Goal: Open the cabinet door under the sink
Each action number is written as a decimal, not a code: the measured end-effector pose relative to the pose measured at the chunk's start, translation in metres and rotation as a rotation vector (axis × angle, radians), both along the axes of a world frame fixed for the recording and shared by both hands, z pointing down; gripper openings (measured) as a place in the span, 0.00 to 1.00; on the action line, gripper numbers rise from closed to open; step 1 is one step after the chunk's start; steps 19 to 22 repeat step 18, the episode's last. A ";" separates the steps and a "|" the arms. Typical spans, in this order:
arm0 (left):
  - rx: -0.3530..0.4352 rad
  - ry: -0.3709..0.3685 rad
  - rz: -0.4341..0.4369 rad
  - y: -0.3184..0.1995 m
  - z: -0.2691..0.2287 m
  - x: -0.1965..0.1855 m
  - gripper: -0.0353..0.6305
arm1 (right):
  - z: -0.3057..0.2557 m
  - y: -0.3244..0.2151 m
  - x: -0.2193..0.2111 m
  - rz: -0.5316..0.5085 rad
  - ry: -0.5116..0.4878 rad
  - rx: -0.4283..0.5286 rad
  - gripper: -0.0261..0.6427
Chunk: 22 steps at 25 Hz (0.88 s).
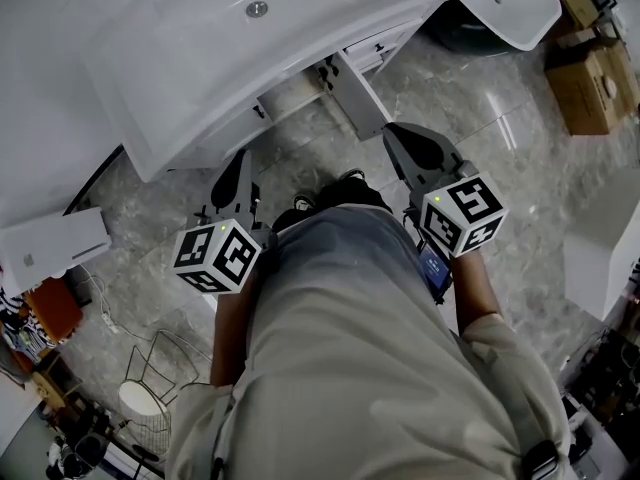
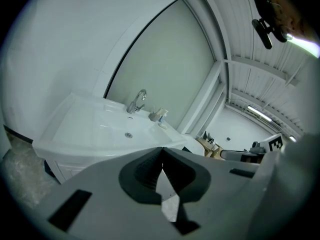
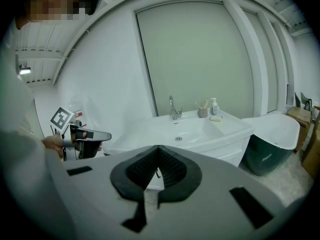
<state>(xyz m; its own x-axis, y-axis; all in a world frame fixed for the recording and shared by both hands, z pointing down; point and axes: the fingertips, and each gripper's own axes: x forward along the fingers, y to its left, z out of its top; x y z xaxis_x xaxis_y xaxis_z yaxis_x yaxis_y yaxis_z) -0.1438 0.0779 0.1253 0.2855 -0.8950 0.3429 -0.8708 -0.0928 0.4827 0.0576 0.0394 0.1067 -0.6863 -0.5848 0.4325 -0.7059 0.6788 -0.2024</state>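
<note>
Jutting outward, the white cabinet door (image 1: 360, 96) stands open.

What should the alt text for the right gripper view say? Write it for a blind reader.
The right gripper fills the foreground, jaws shut tip to tip with nothing between them. Beyond stands a white sink with a chrome faucet over a white cabinet; the left gripper shows at the left.

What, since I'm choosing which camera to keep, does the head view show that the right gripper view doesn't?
Head view only: the cabinet door swung outward under the sink, cardboard boxes, a wire basket. Right gripper view only: the faucet, soap bottle and cup. Both: the sink, the left claw, and the shut right claw.
</note>
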 end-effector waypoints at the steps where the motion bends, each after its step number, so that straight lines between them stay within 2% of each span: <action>1: 0.002 0.000 0.004 0.001 0.000 0.001 0.05 | 0.001 0.002 0.000 -0.002 -0.004 -0.005 0.06; 12: 0.018 0.008 0.028 0.020 0.000 0.008 0.05 | 0.004 0.026 0.001 0.011 -0.013 -0.029 0.06; 18: 0.028 -0.022 0.073 0.028 -0.001 0.016 0.05 | 0.007 0.037 0.006 0.049 -0.038 -0.060 0.06; 22: 0.028 -0.022 0.073 0.028 -0.001 0.016 0.05 | 0.007 0.037 0.006 0.049 -0.038 -0.060 0.06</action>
